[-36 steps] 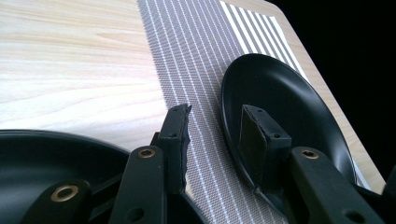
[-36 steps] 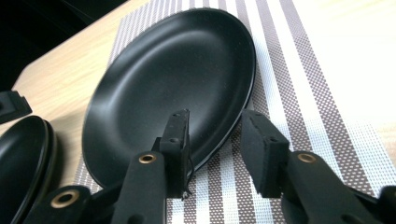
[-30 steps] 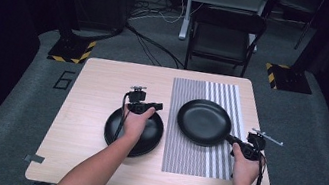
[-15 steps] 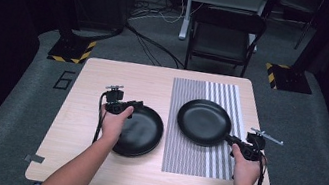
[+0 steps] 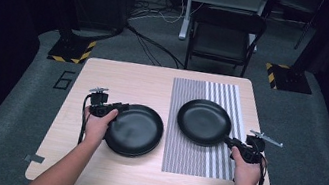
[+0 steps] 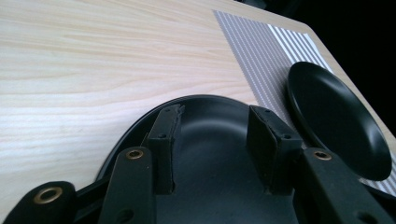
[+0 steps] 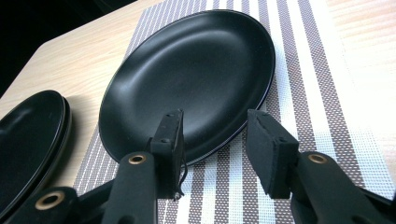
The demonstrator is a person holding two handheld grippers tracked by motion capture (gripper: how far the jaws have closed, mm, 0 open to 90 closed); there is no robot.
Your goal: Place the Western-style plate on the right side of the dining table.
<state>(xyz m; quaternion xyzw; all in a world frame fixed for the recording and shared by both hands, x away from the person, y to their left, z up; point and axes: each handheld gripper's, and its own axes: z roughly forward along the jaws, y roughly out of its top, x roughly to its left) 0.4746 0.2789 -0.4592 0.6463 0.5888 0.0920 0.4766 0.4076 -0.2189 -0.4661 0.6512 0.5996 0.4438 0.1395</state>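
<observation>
At the table's left, the left gripper (image 5: 118,108) has slid off the plate stack (image 5: 138,131), fingers spreading, empty.

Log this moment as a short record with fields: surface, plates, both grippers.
surface: wooden table with a striped placemat on its right half
left plates: black stack on bare wood
right plate: black plate on the placemat
left gripper: at the stack's left rim, jaws just opening, gripping nothing
right gripper: at the plate's rim, jaws just opening, apart
</observation>
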